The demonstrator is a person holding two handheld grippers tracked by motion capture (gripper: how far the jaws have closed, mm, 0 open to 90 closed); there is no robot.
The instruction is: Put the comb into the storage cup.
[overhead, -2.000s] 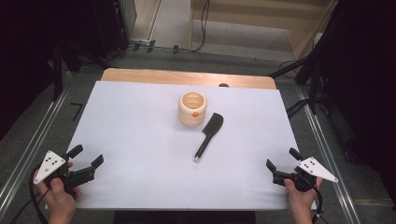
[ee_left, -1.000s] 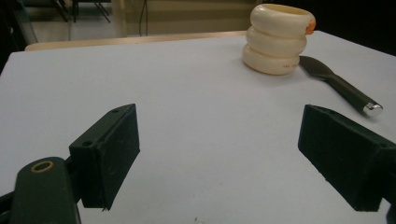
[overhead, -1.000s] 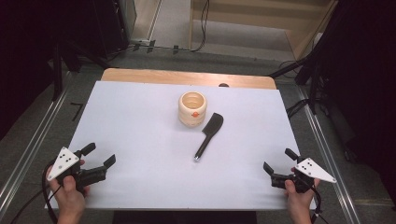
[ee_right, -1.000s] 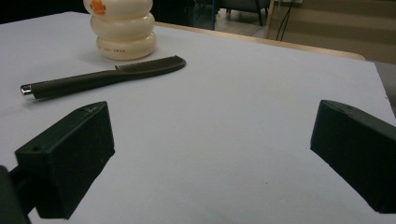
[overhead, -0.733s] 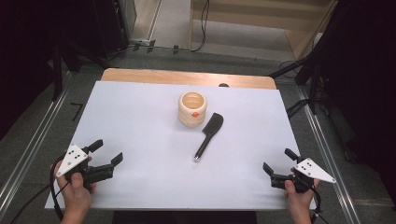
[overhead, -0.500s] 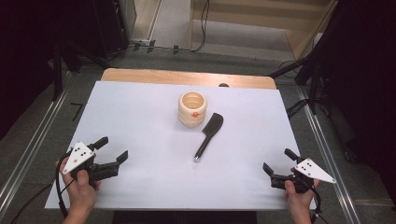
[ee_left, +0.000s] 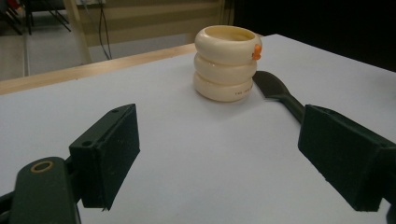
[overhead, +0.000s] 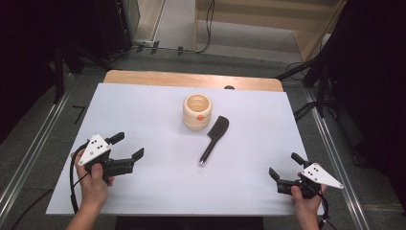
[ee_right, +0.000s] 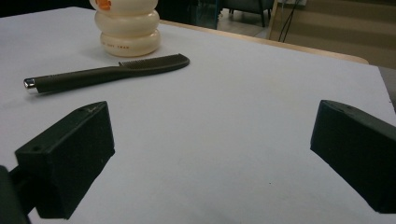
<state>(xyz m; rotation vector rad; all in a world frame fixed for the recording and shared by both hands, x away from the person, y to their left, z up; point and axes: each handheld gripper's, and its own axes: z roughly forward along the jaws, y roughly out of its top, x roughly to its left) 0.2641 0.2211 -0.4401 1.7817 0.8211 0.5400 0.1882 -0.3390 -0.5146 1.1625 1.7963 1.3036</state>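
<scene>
Both grippers (overhead: 129, 146) (overhead: 282, 165) gape over bare sheet (overhead: 158, 191), well apart from comb (overhead: 214, 139).

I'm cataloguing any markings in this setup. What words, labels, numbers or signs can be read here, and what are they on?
None can be read.
Cream ribbed holder: a small dark printed line on its lowest ring, too small and blurred to read in either gripper view.
Holder: an orange mark near the rim, a shape and not text.
Black brush, white table sheet: no text visible.
</scene>
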